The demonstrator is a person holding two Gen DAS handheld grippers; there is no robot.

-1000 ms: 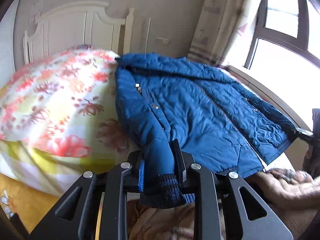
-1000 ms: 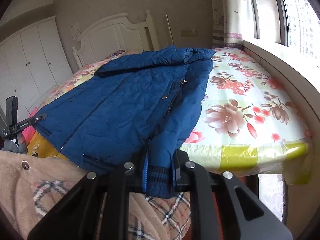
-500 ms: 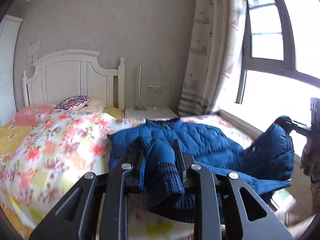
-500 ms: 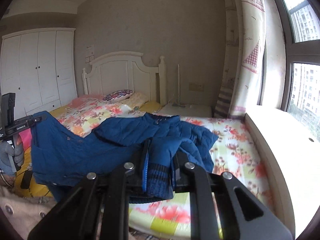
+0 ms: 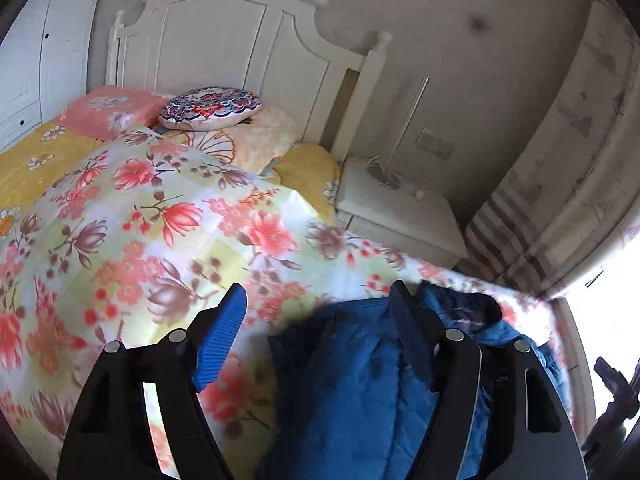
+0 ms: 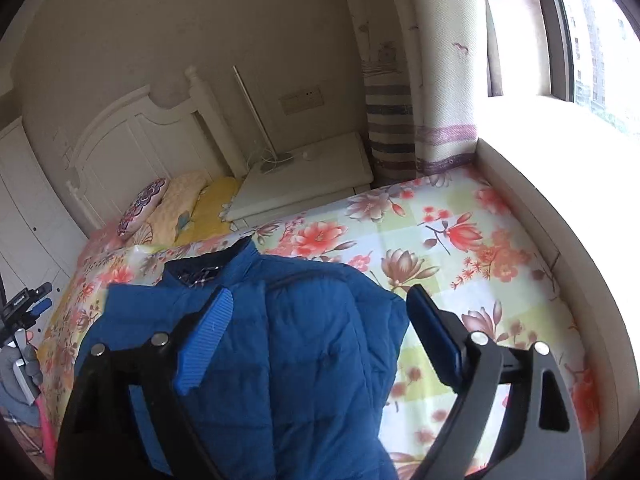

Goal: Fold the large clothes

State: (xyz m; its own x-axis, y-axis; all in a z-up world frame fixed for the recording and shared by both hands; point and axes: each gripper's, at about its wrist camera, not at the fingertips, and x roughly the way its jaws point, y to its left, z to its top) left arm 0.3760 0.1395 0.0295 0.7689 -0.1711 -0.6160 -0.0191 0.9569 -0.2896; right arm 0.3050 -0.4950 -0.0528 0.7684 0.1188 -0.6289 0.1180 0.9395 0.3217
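Bed [image 5: 120, 240]: it filled the space ahead of and below both of your claws, under a floral cover of pink and brown blooms on pale yellow and white checks.
Headboard [image 5: 240, 40]: white panelled wood, it rose well beyond your left claw, against the beige wall.
Curtain [image 6: 420, 80]: pale with purple and grey stripes, it hung far ahead of your right claw, up and to its right, next to the bright window.
Jacket [image 6: 280, 340]: the blue quilted jacket lay on the cover directly under and ahead of your right claw, dark collar at the far end. From your left claw it sat below and to the right, passing under that claw's right finger.
Nightstand [image 6: 312, 176]: white, it stood far ahead of your right claw, between the bed head and the curtain.
Left claw [image 5: 318, 302]: your jaws were spreading apart, blue pads clear of the cloth as far as the blur allows; the jacket lay beneath them, not pinched.
Right claw [image 6: 320, 300]: your jaws were swinging wide too, with the jacket lying loose below the gap and neither pad pressing it.
Cushion [image 5: 210, 106]: round and patterned, it rested on the pillows far ahead of your left claw, near the headboard.
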